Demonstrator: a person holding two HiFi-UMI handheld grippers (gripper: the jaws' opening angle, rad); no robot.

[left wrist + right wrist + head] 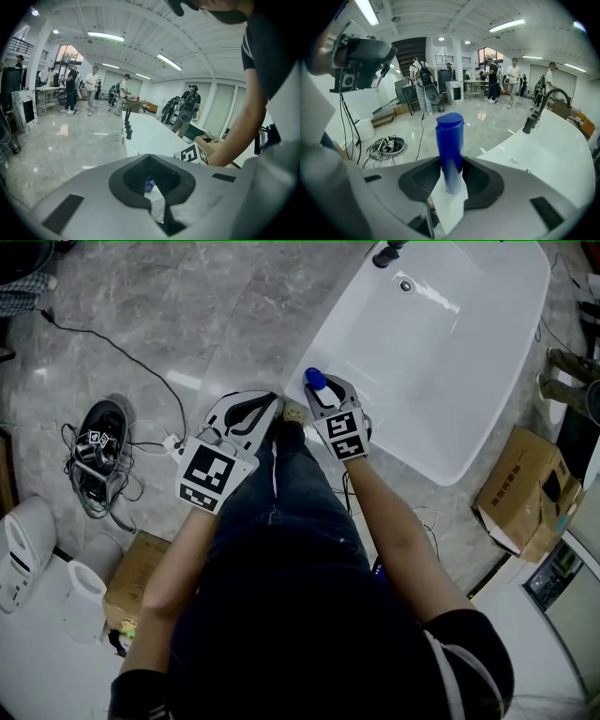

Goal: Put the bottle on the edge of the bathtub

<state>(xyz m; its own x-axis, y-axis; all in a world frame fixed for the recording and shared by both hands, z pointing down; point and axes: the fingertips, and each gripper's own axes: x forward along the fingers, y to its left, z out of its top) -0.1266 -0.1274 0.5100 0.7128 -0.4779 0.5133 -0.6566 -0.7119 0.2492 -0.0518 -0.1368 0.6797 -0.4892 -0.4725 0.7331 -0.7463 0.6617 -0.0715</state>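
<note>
A blue-capped bottle (315, 379) (449, 140), fading to white lower down, stands upright between the jaws of my right gripper (322, 393) (451, 164), which is shut on it. It hangs at the near left corner of the white bathtub (412, 457) (562, 140); whether it touches the rim is hidden. My left gripper (274, 402) (150, 156) sits just left of it, above the floor, shut with nothing held. A sliver of the bottle (148, 186) shows through its pads.
A dark faucet (387, 255) (533, 119) stands at the tub's far end. A tangle of cables and gear (98, 444) lies on the floor to the left. Cardboard boxes (527, 491) (136, 573) and white appliances (28, 549) stand around. People move about in the background.
</note>
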